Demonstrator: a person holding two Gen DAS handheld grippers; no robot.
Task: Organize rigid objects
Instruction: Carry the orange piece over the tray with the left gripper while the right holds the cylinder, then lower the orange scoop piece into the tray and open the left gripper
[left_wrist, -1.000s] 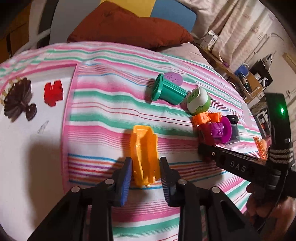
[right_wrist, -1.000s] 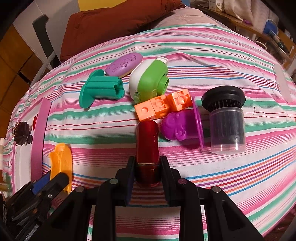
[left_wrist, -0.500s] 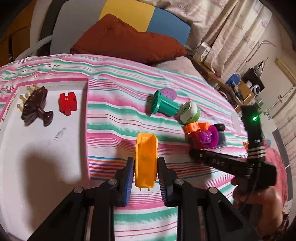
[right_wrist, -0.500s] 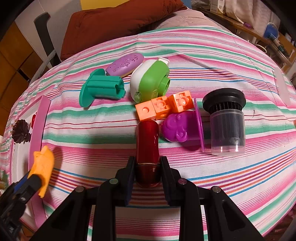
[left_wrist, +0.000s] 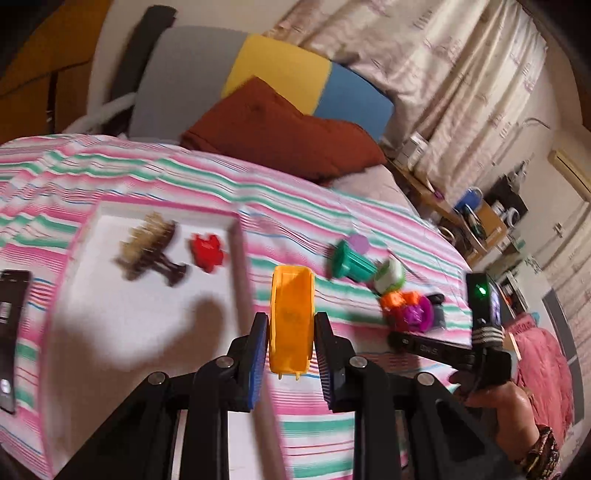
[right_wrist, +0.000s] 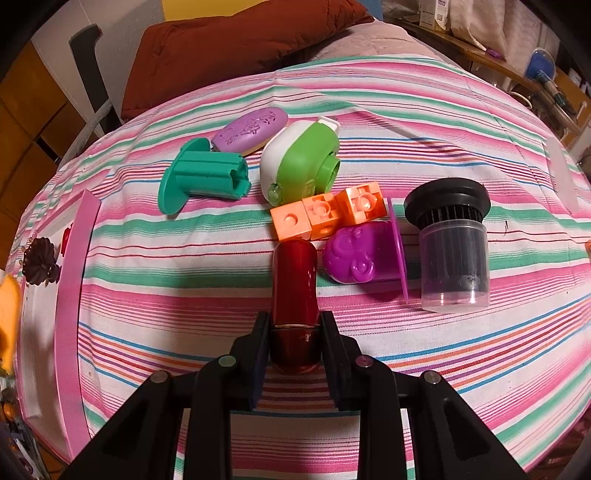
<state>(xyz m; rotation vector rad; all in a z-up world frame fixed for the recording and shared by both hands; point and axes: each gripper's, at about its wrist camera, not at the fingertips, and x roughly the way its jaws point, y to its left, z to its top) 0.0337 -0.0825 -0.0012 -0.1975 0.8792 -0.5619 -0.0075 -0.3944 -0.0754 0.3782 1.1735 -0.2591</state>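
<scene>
The left gripper (left_wrist: 290, 341) is clamped on one orange toy piece (left_wrist: 291, 321), held above the striped bedspread (left_wrist: 303, 221) beside the pink-rimmed white tray (left_wrist: 236, 236). In the tray lie two things: a red block (left_wrist: 207, 253) and what looks like a dark brush (left_wrist: 149, 251), blurred. The right gripper (right_wrist: 294, 345) is closed on one red cylinder (right_wrist: 294, 280) lying on the bedspread. Beyond it sit three joined orange cubes (right_wrist: 327, 214), one purple mould (right_wrist: 356, 254), one black-capped clear jar (right_wrist: 452, 254), one green-white toy (right_wrist: 301, 162), one teal piece (right_wrist: 201, 177) and one lilac oval (right_wrist: 251, 129).
</scene>
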